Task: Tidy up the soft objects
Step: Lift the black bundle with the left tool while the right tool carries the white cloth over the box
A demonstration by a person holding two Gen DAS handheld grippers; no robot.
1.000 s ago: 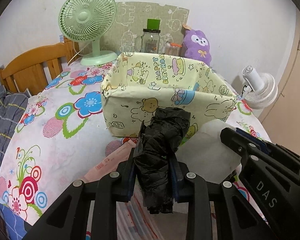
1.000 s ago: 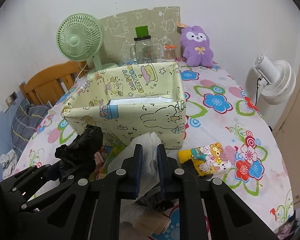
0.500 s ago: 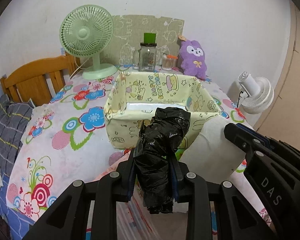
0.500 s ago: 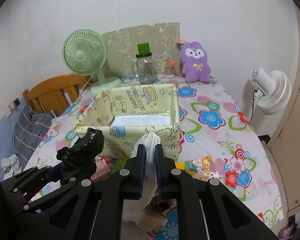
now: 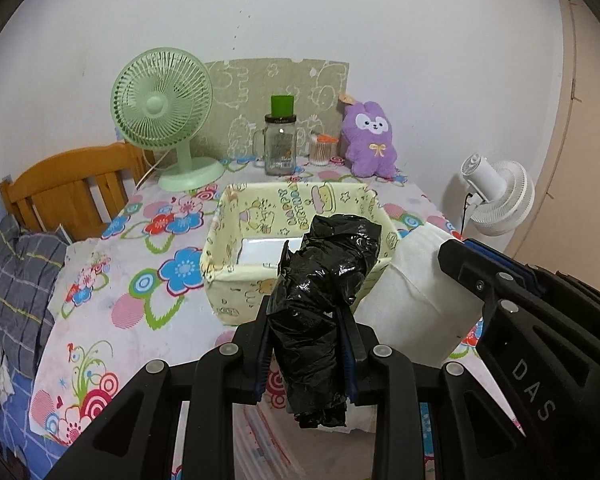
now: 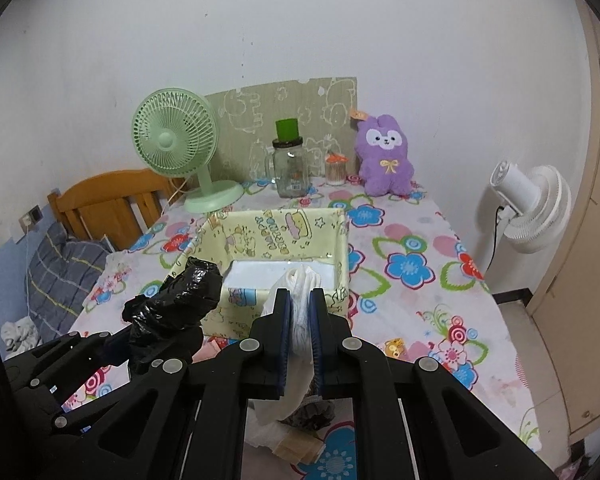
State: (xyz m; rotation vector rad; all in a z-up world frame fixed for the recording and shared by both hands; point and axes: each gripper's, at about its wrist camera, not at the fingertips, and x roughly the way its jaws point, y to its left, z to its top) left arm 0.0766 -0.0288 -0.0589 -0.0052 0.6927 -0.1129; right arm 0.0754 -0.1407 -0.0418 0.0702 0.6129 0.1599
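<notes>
Crumpled black plastic bag (image 5: 324, 300) is clamped between the left gripper (image 5: 306, 344) pads, held up off the table, w/ its top end in front of the yellow cartoon-print fabric box (image 5: 236, 280). White cloth (image 6: 300, 308) is pinched tight in the right gripper (image 6: 300, 344), jaws nearly together, rest of the cloth hanging below; it's also up in the air, just in front of the box's near wall. Box is open-topped, w/ a white flat item (image 6: 276, 274) lying at its bottom. Box sits on the table (image 6: 412, 304), covered by a flower-print cloth. Behind the box, by the wall: green desk fan (image 5: 166, 114), glass jar w/ green lid (image 5: 281, 140), purple plush toy (image 5: 370, 140). White fan (image 6: 532, 208) stands off the table's right side; wooden chair (image 5: 68, 196) at left.
</notes>
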